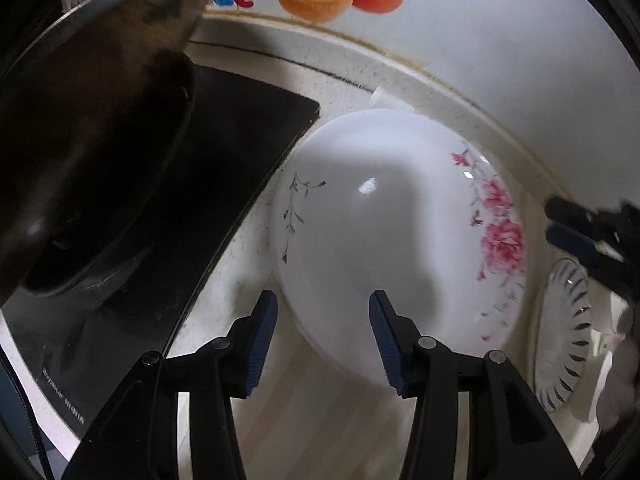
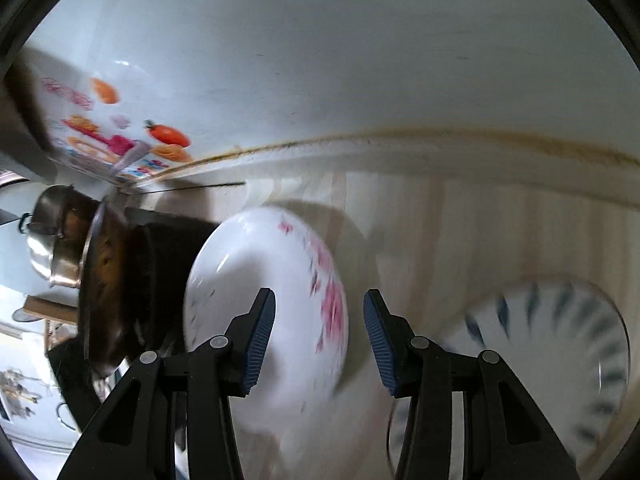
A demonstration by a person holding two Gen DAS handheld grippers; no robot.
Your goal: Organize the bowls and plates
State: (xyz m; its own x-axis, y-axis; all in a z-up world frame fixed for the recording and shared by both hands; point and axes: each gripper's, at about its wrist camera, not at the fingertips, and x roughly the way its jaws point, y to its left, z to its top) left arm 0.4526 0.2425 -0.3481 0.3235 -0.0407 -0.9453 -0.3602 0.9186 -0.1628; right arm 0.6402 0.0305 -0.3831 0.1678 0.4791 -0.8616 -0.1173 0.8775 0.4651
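A glossy white plate (image 1: 384,236) with pink roses along one rim lies just ahead of the left gripper (image 1: 322,336), whose fingers gape wide, empty, like the right gripper (image 2: 320,336).

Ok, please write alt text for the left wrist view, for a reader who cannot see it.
An open left gripper points at a white plate with pink flowers lying on a pale counter. A black stovetop with a dark wok sits to its left; a blue-striped plate and the right gripper show at the right edge.
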